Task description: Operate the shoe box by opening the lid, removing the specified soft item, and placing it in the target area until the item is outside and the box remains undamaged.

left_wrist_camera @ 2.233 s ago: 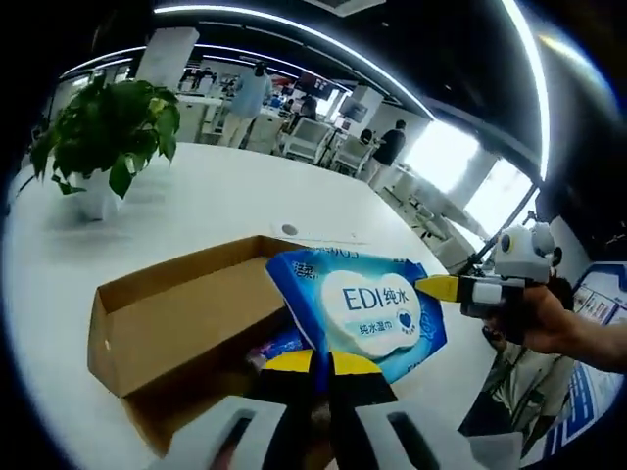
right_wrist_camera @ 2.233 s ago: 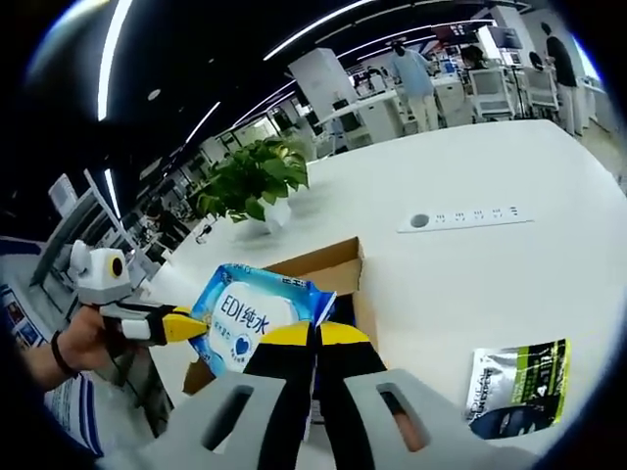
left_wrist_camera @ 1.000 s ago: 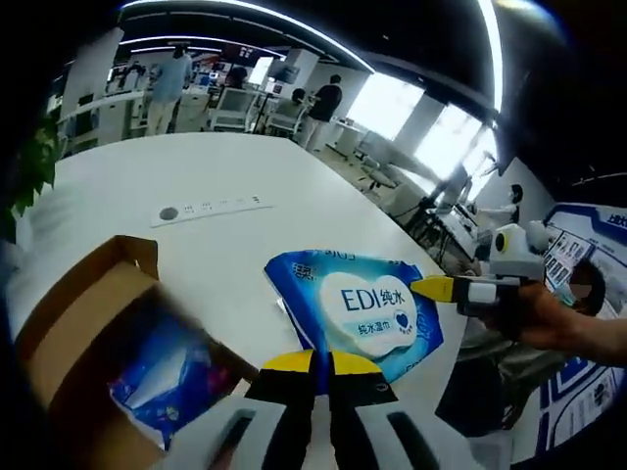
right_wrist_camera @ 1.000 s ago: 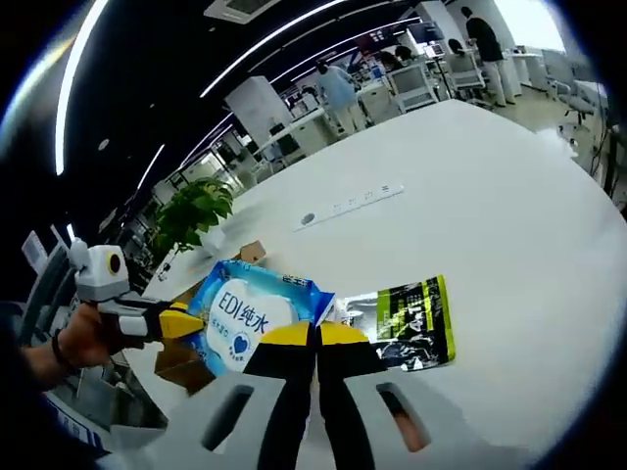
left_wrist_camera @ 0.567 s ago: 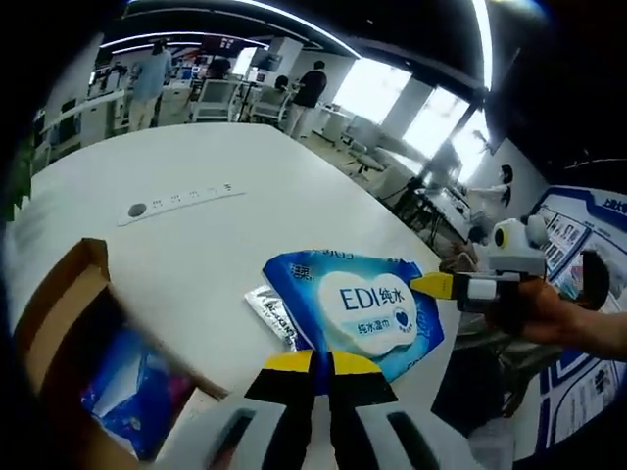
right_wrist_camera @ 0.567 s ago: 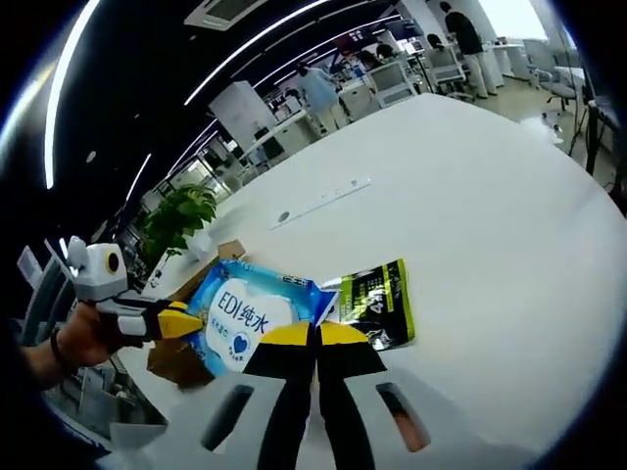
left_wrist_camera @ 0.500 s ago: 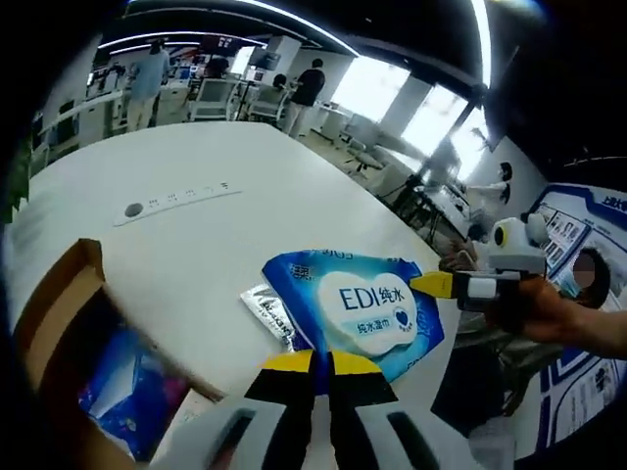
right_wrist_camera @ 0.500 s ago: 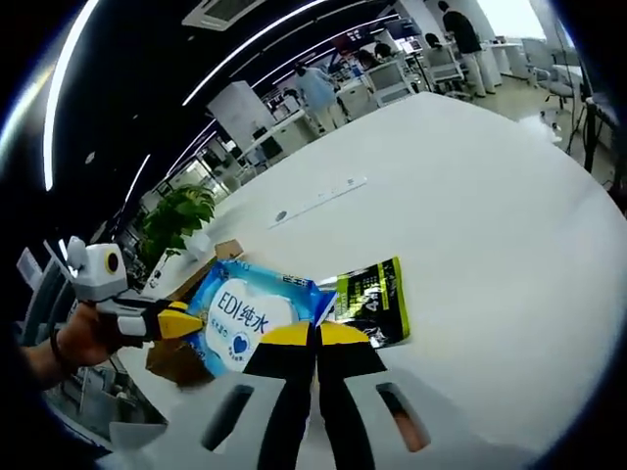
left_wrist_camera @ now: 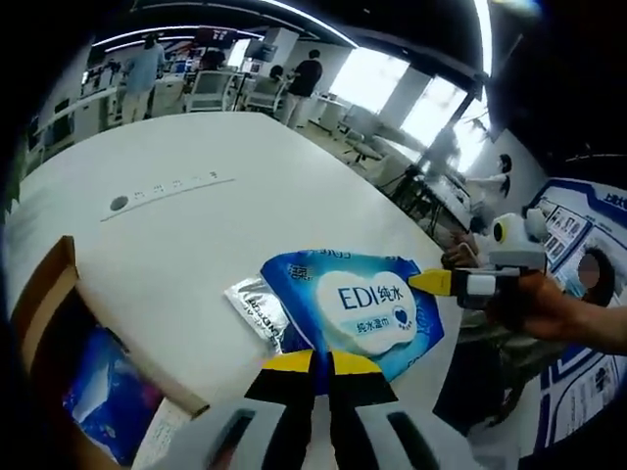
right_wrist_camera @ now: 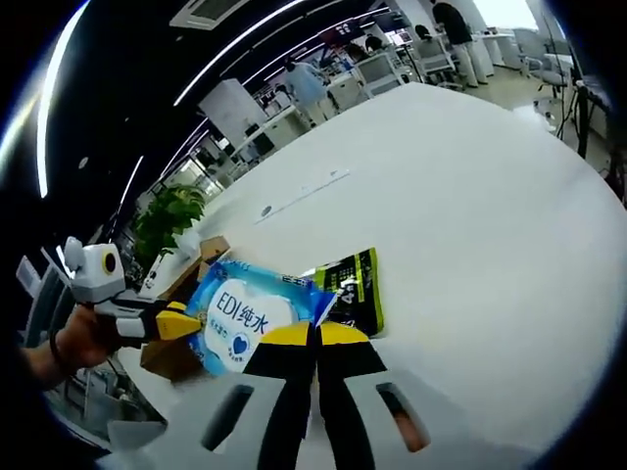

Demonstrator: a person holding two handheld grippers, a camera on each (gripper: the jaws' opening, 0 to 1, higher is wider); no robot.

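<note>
A blue pack of wet wipes with a white oval label hangs above the white table, held at two edges. My left gripper is shut on its near edge; in the right gripper view it clamps the pack's left edge. My right gripper is shut on the pack, and its yellow tip shows from the right. The open cardboard shoe box, with blue packets inside, lies at the left; in the right gripper view the box sits behind the pack.
A green and black foil pouch lies on the table just past the pack; its silver back shows beneath it. A power strip is set into the table. A potted plant stands far left. People and desks fill the background.
Both grippers have carried the wipes pack away from the box and over the foil pouch; the box has slid toward the left edge of the left gripper view. Both grips are unchanged.
</note>
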